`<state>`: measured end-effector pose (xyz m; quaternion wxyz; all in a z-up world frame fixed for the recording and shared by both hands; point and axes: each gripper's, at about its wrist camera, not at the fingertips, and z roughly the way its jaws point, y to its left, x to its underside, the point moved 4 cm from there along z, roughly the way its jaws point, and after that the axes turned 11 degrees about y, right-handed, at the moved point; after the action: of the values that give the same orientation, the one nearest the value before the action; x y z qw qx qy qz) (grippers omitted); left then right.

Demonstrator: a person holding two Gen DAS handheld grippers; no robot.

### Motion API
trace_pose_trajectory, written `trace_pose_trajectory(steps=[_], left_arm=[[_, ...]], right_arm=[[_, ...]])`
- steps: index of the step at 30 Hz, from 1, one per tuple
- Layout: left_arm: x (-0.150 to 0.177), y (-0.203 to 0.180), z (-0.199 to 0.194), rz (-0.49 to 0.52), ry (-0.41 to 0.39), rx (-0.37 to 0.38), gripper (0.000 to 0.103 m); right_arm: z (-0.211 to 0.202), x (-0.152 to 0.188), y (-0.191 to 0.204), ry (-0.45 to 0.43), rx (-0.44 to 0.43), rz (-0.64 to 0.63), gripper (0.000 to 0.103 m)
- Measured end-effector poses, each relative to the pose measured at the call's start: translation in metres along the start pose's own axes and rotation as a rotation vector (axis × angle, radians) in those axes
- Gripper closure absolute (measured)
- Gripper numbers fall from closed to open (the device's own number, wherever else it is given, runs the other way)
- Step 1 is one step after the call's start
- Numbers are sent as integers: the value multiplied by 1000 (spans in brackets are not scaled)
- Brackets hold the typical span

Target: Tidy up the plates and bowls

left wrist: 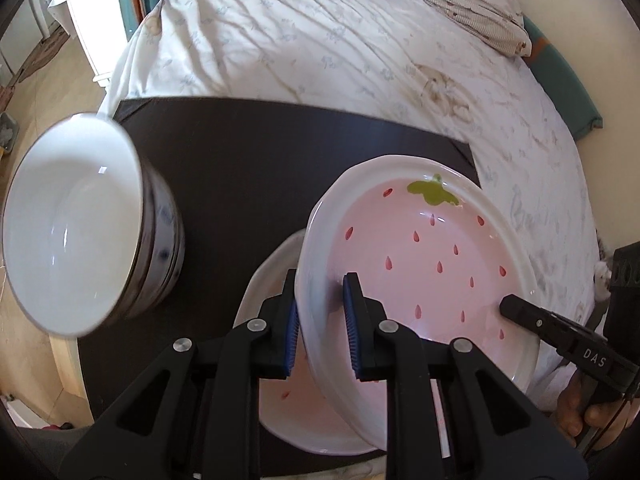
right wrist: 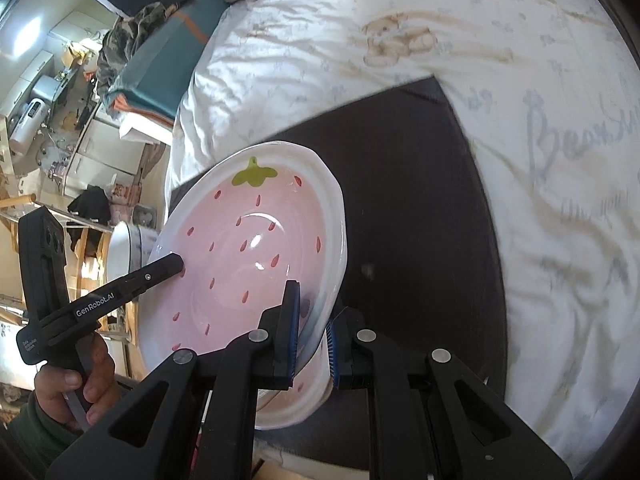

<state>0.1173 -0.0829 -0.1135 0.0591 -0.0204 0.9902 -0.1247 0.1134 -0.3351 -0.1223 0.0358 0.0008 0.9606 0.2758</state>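
A pink strawberry-pattern plate [left wrist: 424, 264] with a white rim is held tilted above the dark table [left wrist: 248, 160]. My left gripper [left wrist: 322, 320] is shut on its left rim. My right gripper [right wrist: 312, 330] is shut on its right rim [right wrist: 332, 248]. A second strawberry plate [left wrist: 296, 416] lies flat on the table right beneath it, and also shows in the right wrist view [right wrist: 292, 400]. A stack of white bowls with blue pattern [left wrist: 80, 224] stands at the table's left. The right gripper's finger [left wrist: 532, 320] shows in the left wrist view.
The dark table stands against a bed with a white quilt [left wrist: 320, 48]. Folded bedding [left wrist: 480, 4] lies at the far right of the bed. Wooden floor [left wrist: 52, 80] and a white cabinet [left wrist: 92, 28] lie to the left.
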Motion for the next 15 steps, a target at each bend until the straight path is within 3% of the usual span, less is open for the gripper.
trace_pose_trajectory(steps=[15], left_arm=[[35, 11, 18, 19, 28, -40, 86]], right_arm=[[26, 40, 1, 51, 25, 25, 88]])
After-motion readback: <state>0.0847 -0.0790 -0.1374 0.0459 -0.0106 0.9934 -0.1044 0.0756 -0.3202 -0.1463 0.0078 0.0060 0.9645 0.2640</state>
